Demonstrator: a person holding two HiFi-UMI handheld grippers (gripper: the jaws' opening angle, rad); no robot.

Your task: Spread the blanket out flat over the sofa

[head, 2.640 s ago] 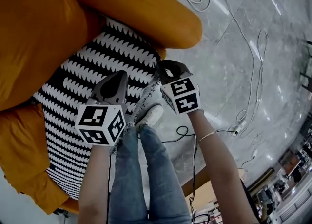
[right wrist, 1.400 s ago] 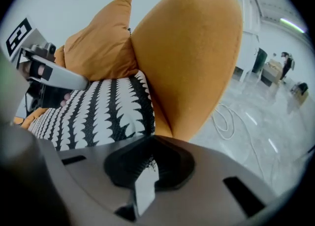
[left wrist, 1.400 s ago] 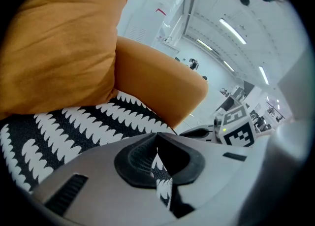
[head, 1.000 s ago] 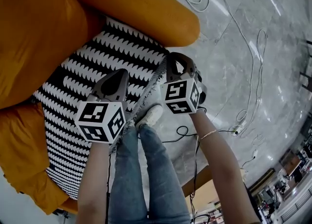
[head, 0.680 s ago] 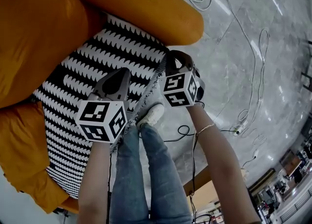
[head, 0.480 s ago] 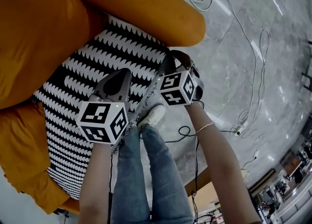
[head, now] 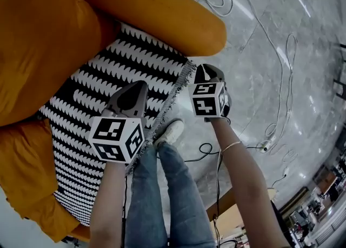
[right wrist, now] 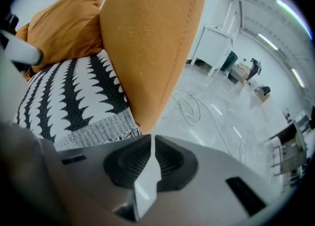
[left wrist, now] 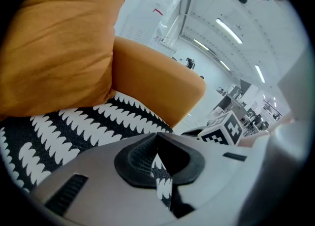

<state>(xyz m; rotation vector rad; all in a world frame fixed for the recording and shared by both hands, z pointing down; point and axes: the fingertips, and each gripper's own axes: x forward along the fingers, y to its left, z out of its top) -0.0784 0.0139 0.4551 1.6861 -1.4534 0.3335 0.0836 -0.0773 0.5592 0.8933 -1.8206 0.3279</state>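
While the head view hides both tips, the left gripper view shows the left gripper (left wrist: 157, 144) pinching the near edge of the black-and-white blanket (head: 102, 79) on the orange sofa (head: 151, 4) seat. Right gripper (right wrist: 151, 144) is pressed together and empty, just right of the blanket's corner.

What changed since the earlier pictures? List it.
The right gripper shifted right, off the front corner of the blanket, rolling as it went; nothing sits between its jaws now. The left gripper stays clamped on the blanket's front edge; the blanket lies unchanged on the sofa.
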